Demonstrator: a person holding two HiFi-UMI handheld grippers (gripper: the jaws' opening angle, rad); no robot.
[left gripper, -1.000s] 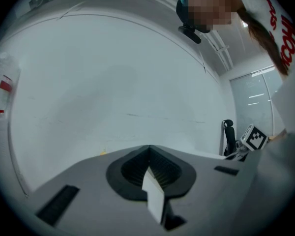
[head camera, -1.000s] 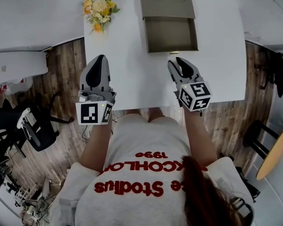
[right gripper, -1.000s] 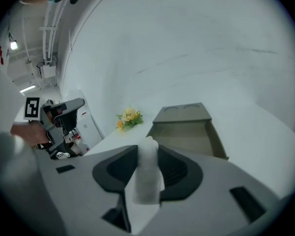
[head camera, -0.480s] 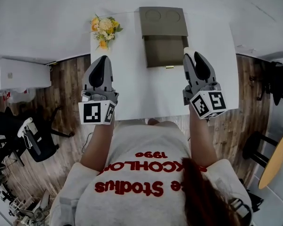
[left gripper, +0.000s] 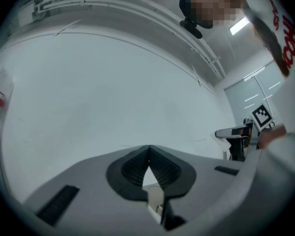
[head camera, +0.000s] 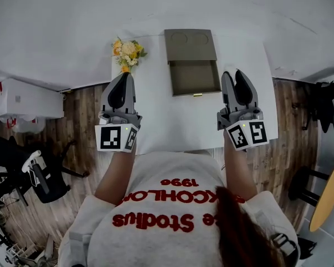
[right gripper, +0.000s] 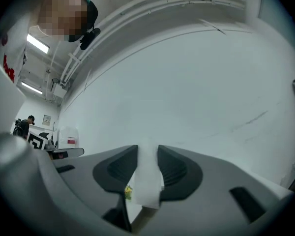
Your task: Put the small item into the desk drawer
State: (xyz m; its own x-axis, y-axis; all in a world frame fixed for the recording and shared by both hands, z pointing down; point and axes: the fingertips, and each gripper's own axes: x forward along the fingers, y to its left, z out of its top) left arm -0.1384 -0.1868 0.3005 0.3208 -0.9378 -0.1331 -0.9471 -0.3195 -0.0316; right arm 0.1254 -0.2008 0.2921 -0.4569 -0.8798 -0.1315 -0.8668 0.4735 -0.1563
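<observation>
The right tool [head camera: 236,78] clenched a small white item [right gripper: 146,173] between its jaws, just right of the open drawer [head camera: 193,78]. The left tool [head camera: 121,79] was pinched closed and empty. Flowers [head camera: 128,54] lay on the tabletop [head camera: 172,121].

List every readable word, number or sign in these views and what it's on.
"1996": red print on the shirt, upside down in the head view.
Other red shirt words: creased, partly hidden; not surely readable.
Left cube, right cube: square patterns only, no text.
</observation>
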